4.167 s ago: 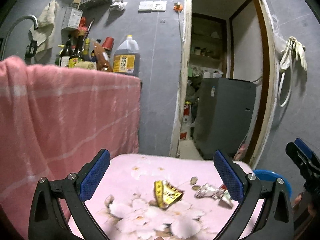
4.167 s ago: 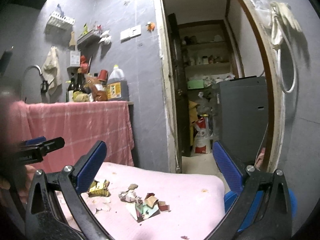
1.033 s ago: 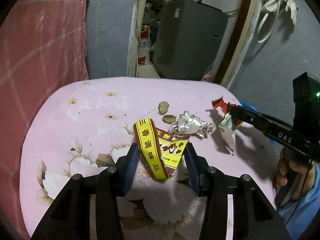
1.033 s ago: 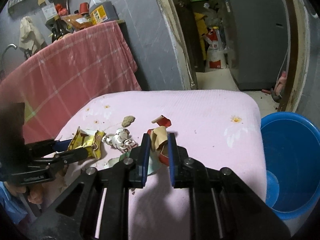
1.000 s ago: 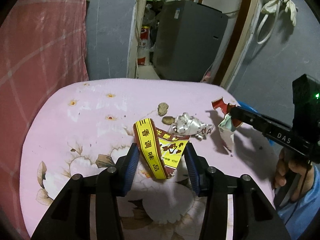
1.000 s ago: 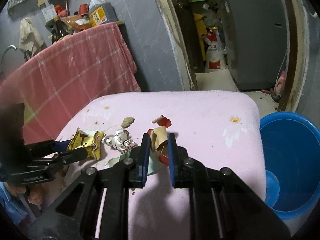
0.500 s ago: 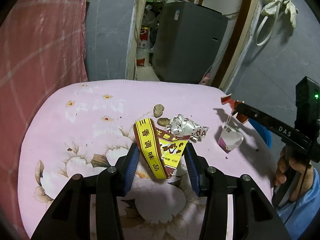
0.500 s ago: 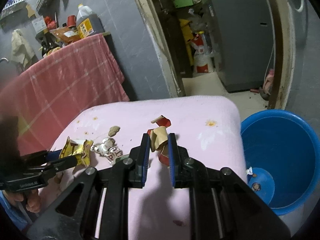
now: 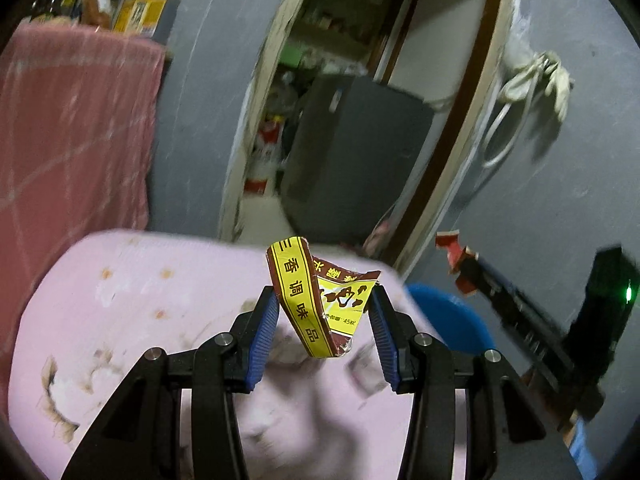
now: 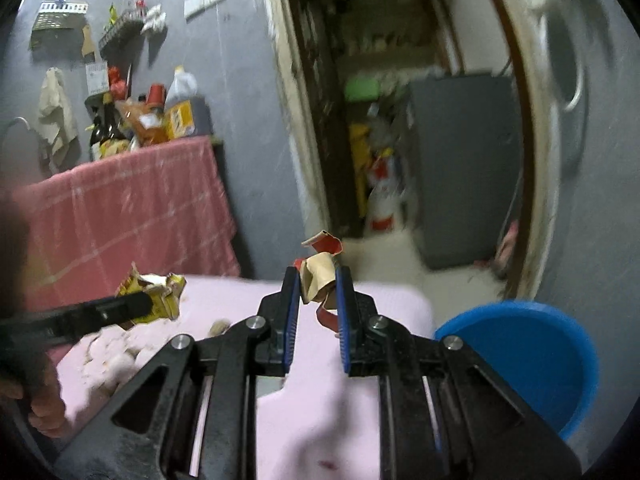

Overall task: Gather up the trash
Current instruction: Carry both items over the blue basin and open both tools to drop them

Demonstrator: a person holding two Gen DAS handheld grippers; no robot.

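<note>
A pink flowered table cover [image 9: 132,280] fills the lower part of both wrist views, with a blue bucket [image 10: 532,356] just off its edge at about four o'clock in the right view. The left gripper [image 9: 323,312] is clamped on a yellow and brown seasoning packet [image 9: 316,300], held clear above the cover. The right gripper [image 10: 318,292] pinches a crumpled red and tan wrapper scrap [image 10: 320,272], also lifted, toward two o'clock from the left one.

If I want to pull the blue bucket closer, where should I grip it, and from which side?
Probably the rim of the blue bucket, from above, one jaw inside the wall and one outside. It stands open upward, its wall looks thin, and no handle shows.
</note>
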